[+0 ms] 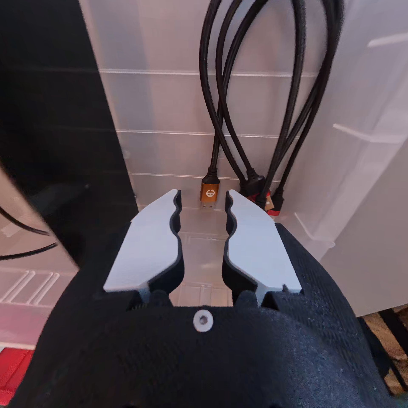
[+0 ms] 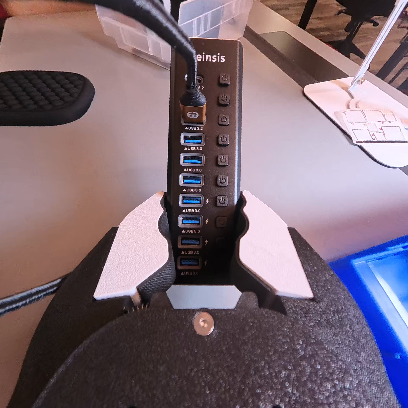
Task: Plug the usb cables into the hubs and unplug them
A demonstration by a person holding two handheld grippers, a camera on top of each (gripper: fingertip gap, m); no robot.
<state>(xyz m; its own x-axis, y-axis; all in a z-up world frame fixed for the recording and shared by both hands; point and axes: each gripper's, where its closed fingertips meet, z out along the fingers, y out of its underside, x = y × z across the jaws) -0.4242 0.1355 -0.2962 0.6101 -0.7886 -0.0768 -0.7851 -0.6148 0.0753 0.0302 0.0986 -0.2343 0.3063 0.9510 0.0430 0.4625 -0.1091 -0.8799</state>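
In the left wrist view, several black braided USB cables (image 1: 220, 99) hang inside a translucent white bin (image 1: 154, 99). One gold USB plug (image 1: 209, 194) hangs just beyond my left gripper (image 1: 203, 195), whose jaws are open on either side of it without touching. Red plugs (image 1: 268, 203) bunch to its right. In the right wrist view, my right gripper (image 2: 203, 195) is shut on the sides of a long black USB hub (image 2: 212, 141) over a grey table. A gold plug (image 2: 193, 112) with a black cable sits in an upper port. Several blue ports below are empty.
A black mesh pad (image 2: 42, 97) lies left on the table (image 2: 88, 176). Translucent bins (image 2: 209, 19) stand behind the hub. A white stand base (image 2: 362, 119) is at the right, a blue crate (image 2: 379, 298) at lower right. A black panel (image 1: 55, 132) borders the bin's left. My hands' fingertips stand some 45 cm from each other.
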